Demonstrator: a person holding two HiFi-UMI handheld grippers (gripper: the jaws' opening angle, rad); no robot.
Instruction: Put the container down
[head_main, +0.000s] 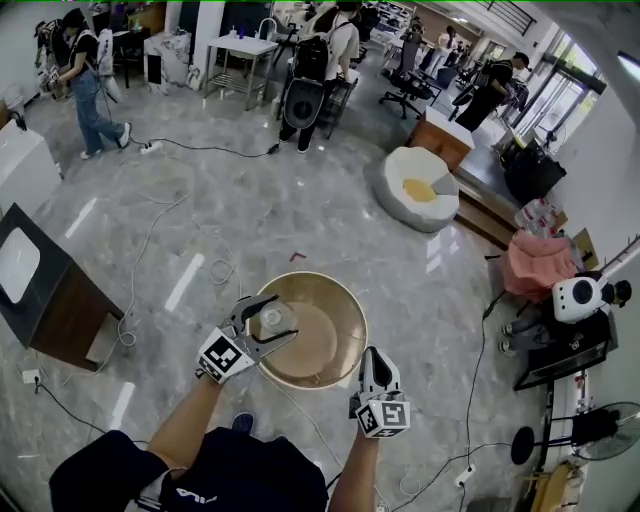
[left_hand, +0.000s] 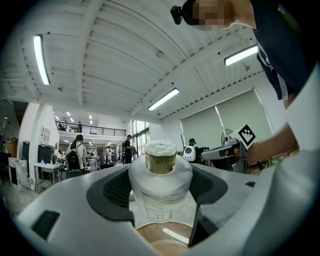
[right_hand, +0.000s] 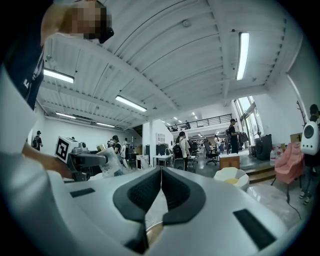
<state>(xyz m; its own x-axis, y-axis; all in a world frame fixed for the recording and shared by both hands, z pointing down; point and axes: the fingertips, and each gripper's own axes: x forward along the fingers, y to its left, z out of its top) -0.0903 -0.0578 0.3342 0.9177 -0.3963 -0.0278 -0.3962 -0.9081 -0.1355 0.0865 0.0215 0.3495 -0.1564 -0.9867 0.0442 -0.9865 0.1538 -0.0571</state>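
A clear plastic container (head_main: 268, 320) with a yellowish cap is held in my left gripper (head_main: 278, 318), above the left part of a round tan tabletop (head_main: 335, 300). In the left gripper view the container (left_hand: 161, 172) fills the gap between the dark pads, and the tabletop (left_hand: 165, 235) lies just below it. My right gripper (head_main: 369, 352) is at the tabletop's near right edge. Its pads (right_hand: 145, 192) meet with nothing between them. In the right gripper view, the left gripper (right_hand: 100, 160) and the container (right_hand: 111, 162) show at the left.
The round table stands on a marble floor crossed by cables (head_main: 140, 250). A dark wooden cabinet (head_main: 45, 295) is at the left and a white round seat (head_main: 418, 188) at the far right. A pink chair (head_main: 535, 262) and black stands are on the right. Several people stand at the back.
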